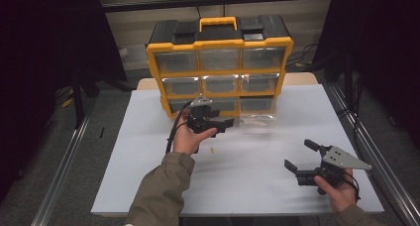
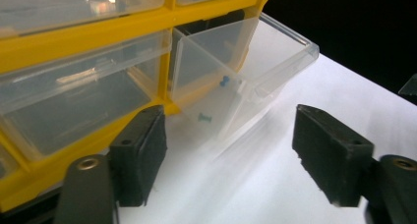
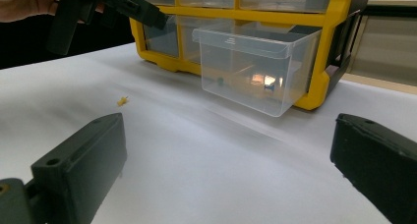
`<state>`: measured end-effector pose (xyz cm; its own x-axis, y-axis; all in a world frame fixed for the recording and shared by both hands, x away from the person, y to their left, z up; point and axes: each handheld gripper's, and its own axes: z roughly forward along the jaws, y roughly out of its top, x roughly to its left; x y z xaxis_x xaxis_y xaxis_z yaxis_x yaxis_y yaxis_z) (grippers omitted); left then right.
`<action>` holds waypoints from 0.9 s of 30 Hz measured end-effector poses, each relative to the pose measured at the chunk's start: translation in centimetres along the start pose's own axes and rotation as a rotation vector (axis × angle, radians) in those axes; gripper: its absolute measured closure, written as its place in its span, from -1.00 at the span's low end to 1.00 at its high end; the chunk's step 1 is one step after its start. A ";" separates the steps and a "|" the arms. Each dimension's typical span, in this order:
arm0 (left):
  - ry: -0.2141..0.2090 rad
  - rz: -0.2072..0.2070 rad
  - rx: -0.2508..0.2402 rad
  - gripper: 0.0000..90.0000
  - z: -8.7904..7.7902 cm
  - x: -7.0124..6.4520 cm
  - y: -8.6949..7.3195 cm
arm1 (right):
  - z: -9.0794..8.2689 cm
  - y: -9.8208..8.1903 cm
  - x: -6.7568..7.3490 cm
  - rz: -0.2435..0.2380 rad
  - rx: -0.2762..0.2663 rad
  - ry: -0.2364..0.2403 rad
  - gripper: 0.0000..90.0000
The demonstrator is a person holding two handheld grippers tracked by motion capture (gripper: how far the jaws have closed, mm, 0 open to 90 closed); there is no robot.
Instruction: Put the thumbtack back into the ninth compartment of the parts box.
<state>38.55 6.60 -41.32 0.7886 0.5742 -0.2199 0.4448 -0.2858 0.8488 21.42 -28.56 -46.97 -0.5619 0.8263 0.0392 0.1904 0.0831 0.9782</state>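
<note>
High view: yellow-and-black plastic organiser cabinet with clear drawers stands at the far edge of the white surface. Its bottom-right clear plastic drawer is pulled out onto the surface. Left hand-held gripper hovers just beside the drawer, jaws apart, nothing between them. Right hand-held gripper sits near the front right, well apart from the drawer, jaws wide and empty. A small yellow scrap lies loose on the surface.

Left gripper view: drawer tilts out of its slot; two tiny blue-green bits lie inside.

Right gripper view: drawer looks thin-walled, light, smooth, probably slippery and slightly flexible. Judgement: best taken by the front lip or across the side walls.
</note>
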 end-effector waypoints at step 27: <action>0.040 0.013 0.003 -0.71 -1.3 0.9 -3.2 | 0.1 0.0 0.0 -0.007 0.002 0.000 -1.00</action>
<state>37.27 9.04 -43.59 0.7767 0.6007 -0.1892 0.4358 -0.2959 0.8500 21.48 -28.56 -47.01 -0.5631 0.8257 0.0328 0.1883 0.0895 0.9780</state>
